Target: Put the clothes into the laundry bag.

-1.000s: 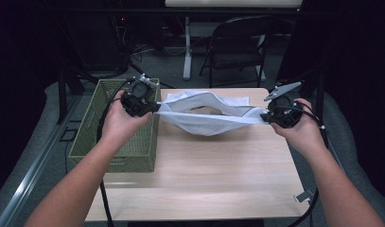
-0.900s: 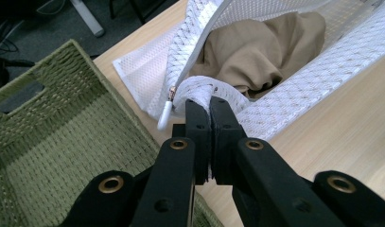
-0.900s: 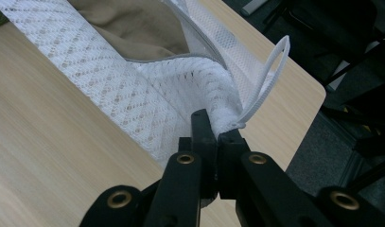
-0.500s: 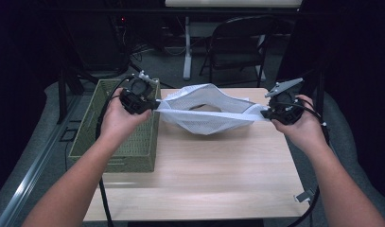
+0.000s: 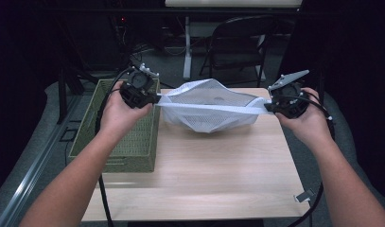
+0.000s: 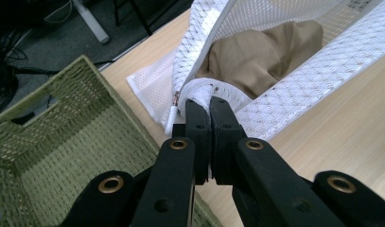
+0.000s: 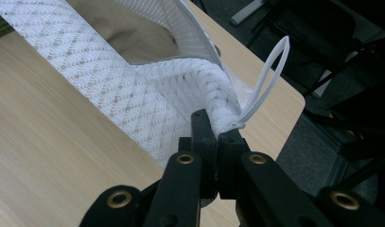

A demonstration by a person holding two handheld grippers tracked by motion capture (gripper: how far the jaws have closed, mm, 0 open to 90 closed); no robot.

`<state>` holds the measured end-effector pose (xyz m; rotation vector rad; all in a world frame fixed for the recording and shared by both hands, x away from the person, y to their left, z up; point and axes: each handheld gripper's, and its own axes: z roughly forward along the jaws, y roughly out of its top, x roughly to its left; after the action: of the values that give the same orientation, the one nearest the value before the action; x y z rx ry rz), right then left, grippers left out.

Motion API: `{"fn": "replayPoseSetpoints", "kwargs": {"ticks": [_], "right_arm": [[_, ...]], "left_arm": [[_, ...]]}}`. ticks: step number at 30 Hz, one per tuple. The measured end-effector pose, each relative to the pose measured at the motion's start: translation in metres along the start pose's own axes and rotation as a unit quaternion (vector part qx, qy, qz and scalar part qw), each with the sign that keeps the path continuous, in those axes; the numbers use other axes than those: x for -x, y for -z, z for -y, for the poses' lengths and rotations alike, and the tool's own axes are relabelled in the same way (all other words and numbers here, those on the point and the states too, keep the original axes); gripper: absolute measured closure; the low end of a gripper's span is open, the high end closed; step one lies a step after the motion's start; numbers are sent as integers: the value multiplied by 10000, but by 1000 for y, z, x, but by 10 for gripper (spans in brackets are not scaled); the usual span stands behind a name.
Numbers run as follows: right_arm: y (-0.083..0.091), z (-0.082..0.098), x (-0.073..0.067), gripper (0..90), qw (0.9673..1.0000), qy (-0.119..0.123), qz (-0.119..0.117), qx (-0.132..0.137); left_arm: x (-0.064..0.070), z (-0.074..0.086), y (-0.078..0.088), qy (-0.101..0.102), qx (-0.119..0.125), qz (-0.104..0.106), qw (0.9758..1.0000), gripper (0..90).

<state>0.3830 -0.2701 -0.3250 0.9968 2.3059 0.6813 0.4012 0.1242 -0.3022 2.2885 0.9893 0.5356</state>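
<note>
Two sets of fingers, both clamped on the white mesh laundry bag (image 5: pixel 206 106). Left gripper (image 6: pixel 210 105) pinches a bunched corner of mesh beside the zipper pull (image 6: pixel 173 108); right gripper (image 7: pixel 214 124) pinches the opposite corner, next to a white hanging loop (image 7: pixel 268 78). Bag stretched between the two, mouth edge taut, belly sagging toward the tabletop (image 5: pixel 204 175) at its far half. Tan cloth (image 6: pixel 261 59) lies inside the bag. Green woven basket (image 5: pixel 119 142) stands at the tabletop's left side, just beside the left gripper. Folding chair (image 5: pixel 242 40) behind, on the floor.
</note>
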Motion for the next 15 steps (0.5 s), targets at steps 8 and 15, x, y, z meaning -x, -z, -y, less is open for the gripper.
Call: {"fn": "replayPoseSetpoints", "kwargs": {"ticks": [8,15], "right_arm": [[5,-2,0,889,10000,23,49,56],[-1,3,-4,889,10000,22,-8,-4]], "left_arm": [[1,2,-1,44,1,4,10000,881],[2,12,-11,92,-102,67,9999,881]]}}
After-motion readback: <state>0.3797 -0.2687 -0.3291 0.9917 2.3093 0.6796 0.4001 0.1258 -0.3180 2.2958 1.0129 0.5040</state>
